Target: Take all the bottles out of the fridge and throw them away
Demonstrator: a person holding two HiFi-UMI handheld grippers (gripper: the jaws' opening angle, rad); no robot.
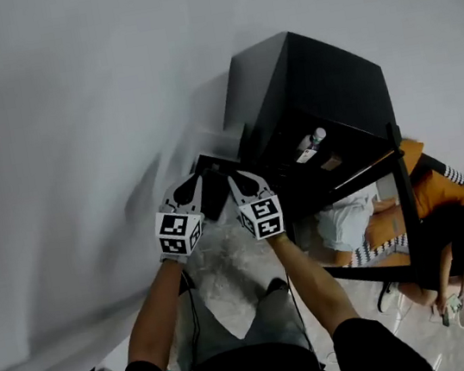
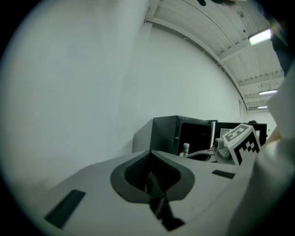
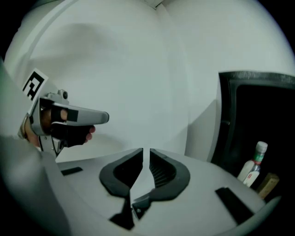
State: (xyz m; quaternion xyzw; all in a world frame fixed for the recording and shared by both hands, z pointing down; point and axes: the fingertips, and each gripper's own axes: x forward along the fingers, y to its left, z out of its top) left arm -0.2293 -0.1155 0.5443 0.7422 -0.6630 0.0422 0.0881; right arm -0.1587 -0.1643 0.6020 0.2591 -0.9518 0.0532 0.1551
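Your left gripper (image 1: 194,182): jaws together, empty. Your right gripper (image 1: 234,178): jaws a slit apart, empty. Bottle (image 1: 313,143): standing inside open fridge (image 1: 311,80), beyond both grippers.

The fridge (image 1: 311,80) has a smooth dark casing with a dull sheen, and the bottle (image 3: 252,168) inside looks like white plastic. The right gripper (image 3: 146,151) has a smooth matt grey plastic shell and dark ribbed pads (image 3: 162,173).
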